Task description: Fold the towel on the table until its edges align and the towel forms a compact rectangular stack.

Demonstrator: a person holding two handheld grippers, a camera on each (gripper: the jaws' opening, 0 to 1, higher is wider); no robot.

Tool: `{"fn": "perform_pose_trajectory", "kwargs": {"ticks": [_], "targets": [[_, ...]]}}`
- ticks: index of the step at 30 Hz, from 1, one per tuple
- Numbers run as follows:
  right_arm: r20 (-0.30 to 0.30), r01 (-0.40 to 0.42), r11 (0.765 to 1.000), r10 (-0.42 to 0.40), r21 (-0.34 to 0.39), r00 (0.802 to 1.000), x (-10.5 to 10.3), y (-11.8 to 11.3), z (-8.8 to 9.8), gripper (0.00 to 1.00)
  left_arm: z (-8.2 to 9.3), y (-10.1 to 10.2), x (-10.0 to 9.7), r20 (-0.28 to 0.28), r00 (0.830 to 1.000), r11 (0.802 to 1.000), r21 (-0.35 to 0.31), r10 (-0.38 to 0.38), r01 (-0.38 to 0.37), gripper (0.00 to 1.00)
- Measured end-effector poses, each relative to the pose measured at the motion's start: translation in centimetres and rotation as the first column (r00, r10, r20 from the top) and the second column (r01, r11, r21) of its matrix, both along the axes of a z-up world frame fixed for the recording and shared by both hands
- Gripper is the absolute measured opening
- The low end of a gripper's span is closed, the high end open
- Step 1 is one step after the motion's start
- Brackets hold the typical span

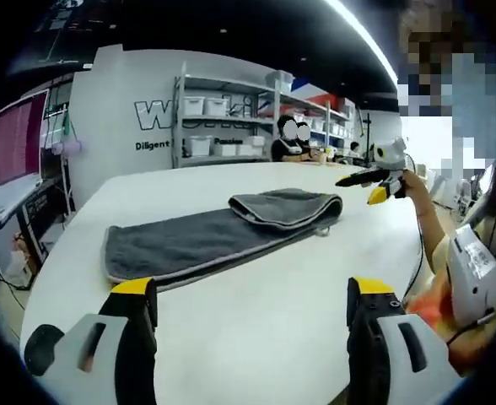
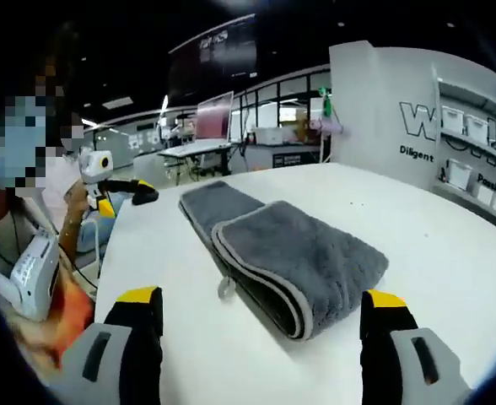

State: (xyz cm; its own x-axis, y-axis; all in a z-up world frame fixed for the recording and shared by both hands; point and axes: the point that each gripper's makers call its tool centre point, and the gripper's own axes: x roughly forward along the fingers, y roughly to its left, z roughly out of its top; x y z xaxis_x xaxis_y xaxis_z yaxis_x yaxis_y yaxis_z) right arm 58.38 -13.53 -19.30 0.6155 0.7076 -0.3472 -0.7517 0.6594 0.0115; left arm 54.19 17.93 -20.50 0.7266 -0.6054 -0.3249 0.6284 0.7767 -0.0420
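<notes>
A grey towel (image 1: 197,240) lies as a long strip on the white table (image 1: 256,329). Its far end is folded back over itself into a thick layered part (image 1: 286,207). In the right gripper view that folded end (image 2: 303,253) is nearest, with a small loop tag (image 2: 225,288) at its edge. My left gripper (image 1: 252,291) is open, a little short of the towel's long side, with nothing between its jaws. My right gripper (image 2: 261,299) is open just before the folded end. The right gripper (image 1: 373,179) hovers past the fold; the left gripper (image 2: 123,191) hovers beyond the table edge.
The person (image 1: 471,253) holding both grippers stands at the table's side. Shelves with white bins (image 1: 223,126) and a seated person (image 1: 288,143) are behind the table. A pink screen (image 2: 215,114) and desks stand further off. Bare tabletop (image 2: 450,261) surrounds the towel.
</notes>
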Motion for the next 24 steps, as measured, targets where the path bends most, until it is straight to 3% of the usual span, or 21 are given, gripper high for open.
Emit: {"fn": "perform_pose_trajectory", "kwargs": {"ticks": [5, 9, 12, 17, 24], "targets": [[0.010, -0.028, 1.000, 0.028, 0.009, 1.000, -0.6, 0.0, -0.1, 0.99, 0.2, -0.8, 0.3, -0.013, 1.000, 1.000, -0.007, -0.002, 0.001, 0.91], [-0.008, -0.034, 0.998, 0.034, -0.061, 0.999, -0.8, 0.0, -1.5, 0.99, 0.6, -1.6, 0.8, 0.001, 1.000, 1.000, 0.013, -0.003, 0.003, 0.91], [-0.003, -0.035, 0.996, 0.035, -0.087, 0.999, -1.1, 0.0, -1.8, 0.99, 1.3, -2.2, 2.0, 0.010, 1.000, 1.000, -0.005, 0.000, 0.000, 0.90], [-0.003, -0.049, 0.997, 0.049, -0.053, 0.999, -1.5, 0.1, -1.6, 0.99, 1.7, -3.7, 4.6, -0.002, 1.000, 1.000, -0.017, 0.005, -0.005, 0.90], [-0.016, -0.006, 0.999, 0.005, -0.044, 1.000, -1.3, -0.5, -1.9, 0.99, 1.7, -5.9, 6.8, -0.004, 1.000, 1.000, 0.002, -0.025, 0.025, 0.86]]}}
